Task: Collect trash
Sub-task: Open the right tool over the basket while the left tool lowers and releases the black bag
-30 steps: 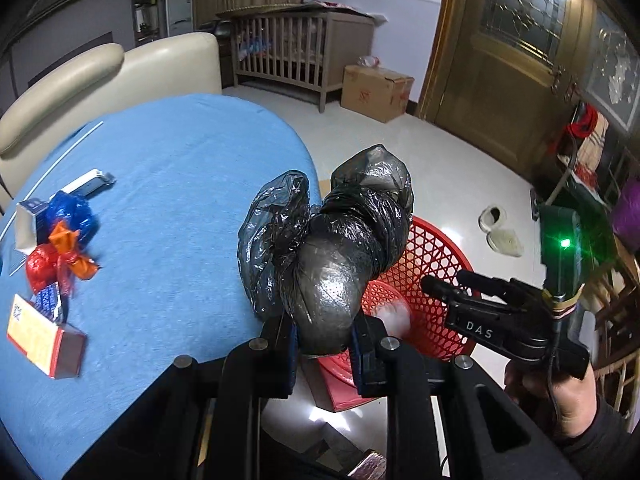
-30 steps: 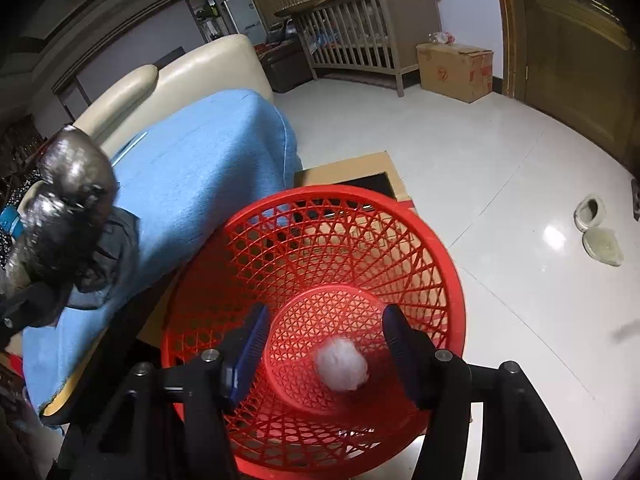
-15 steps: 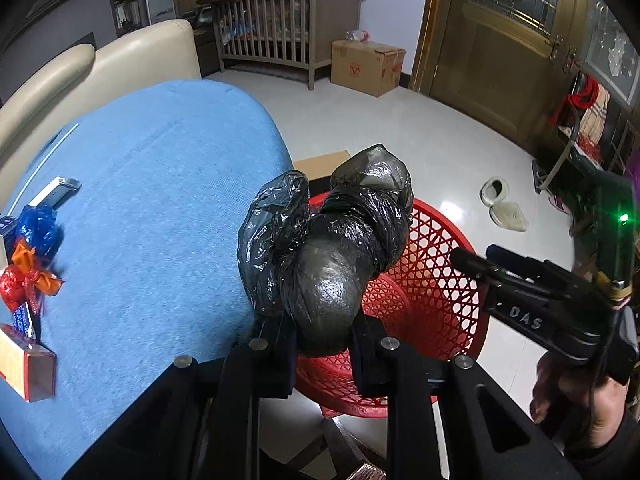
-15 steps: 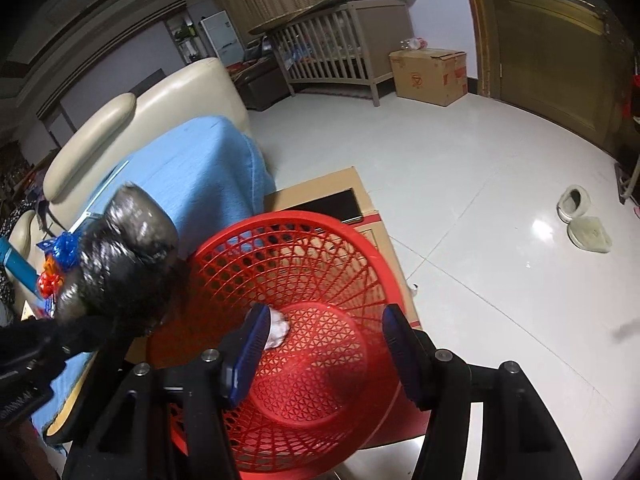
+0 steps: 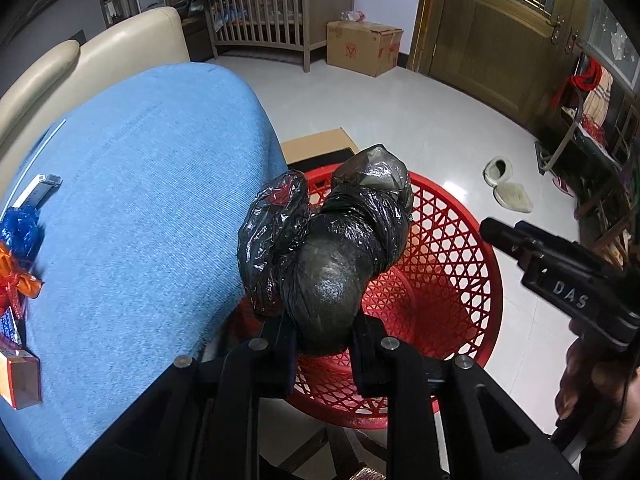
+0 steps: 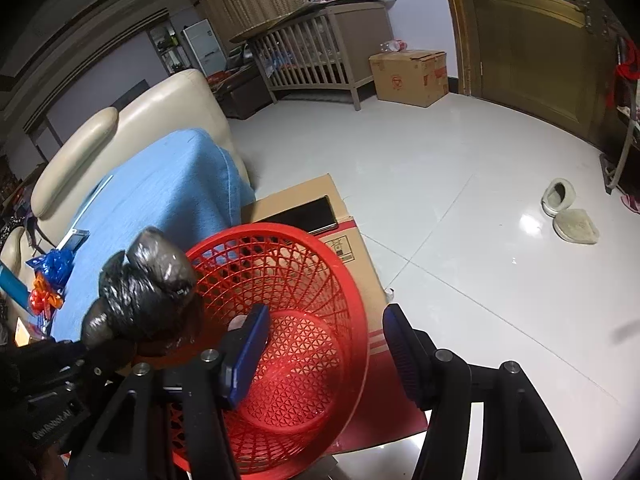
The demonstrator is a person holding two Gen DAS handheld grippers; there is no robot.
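Note:
A knotted black plastic bag (image 5: pixel 332 256) stands up from my left gripper (image 5: pixel 324 340), which is shut on its lower end. The bag hangs past the table edge, above the near rim of the red mesh basket (image 5: pixel 452 264). In the right wrist view the same bag (image 6: pixel 152 284) is at the left of the basket (image 6: pixel 280 264). My right gripper (image 6: pixel 326 312) is open above the basket's right rim with nothing between its pads. A white wad (image 6: pixel 236 322) in the basket shows partly behind the left finger.
The blue-clothed table (image 5: pixel 140 200) carries shiny blue, orange and red wrappers (image 5: pixel 20 248) and a small orange box (image 5: pixel 16 376) at its left. The basket sits on a flat cardboard box (image 6: pixel 320 208). Slippers (image 6: pixel 568 216) lie on the white floor; a cream sofa (image 6: pixel 120 136) stands behind the table.
My left gripper has carried the black bag from the table edge out over the basket. The right gripper has shifted towards the basket's right rim, still open.

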